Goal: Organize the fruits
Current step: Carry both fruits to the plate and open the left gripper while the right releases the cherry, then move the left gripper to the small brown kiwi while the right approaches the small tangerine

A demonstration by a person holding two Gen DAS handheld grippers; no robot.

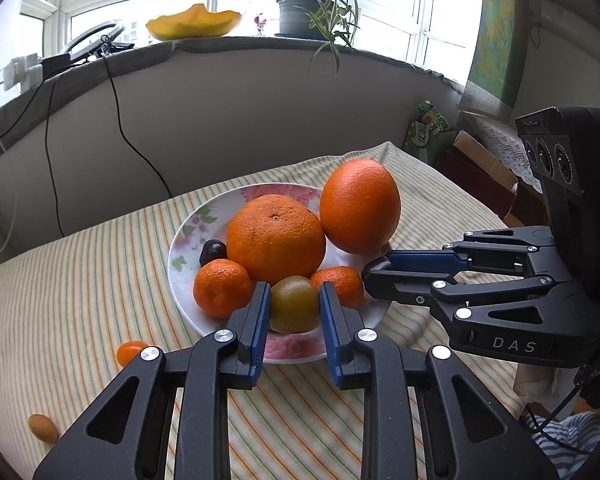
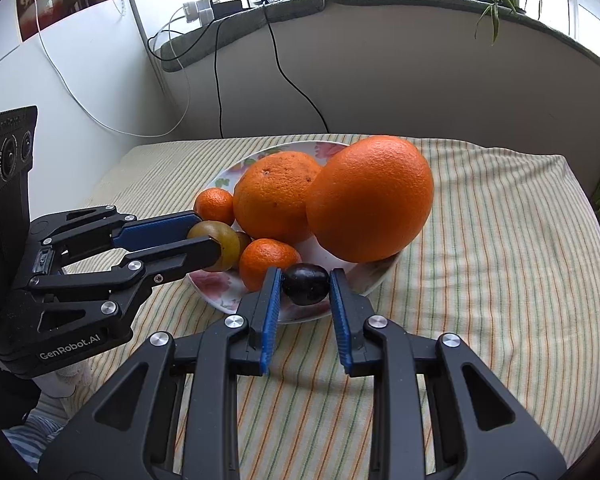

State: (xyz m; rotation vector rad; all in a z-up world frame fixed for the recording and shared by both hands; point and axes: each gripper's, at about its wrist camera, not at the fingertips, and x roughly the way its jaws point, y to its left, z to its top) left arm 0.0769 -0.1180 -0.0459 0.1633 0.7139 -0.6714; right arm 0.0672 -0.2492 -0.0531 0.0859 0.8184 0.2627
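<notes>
Left wrist view: left gripper point(image 1: 294, 294) tilts down, clamping greenish fruit point(image 1: 294, 304)

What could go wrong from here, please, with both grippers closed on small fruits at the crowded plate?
1. The left gripper clamps the green fruit between two mandarins; moving it may nudge them off the plate.
2. The right gripper pinches the dark fruit only at its tips; it could slip out.
3. The big orange leans over the plate's rim and may roll onto the cloth if bumped.

bright window point(image 1: 220, 4), grey sill point(image 1: 228, 46) (potted plant point(image 1: 312, 12))
</notes>
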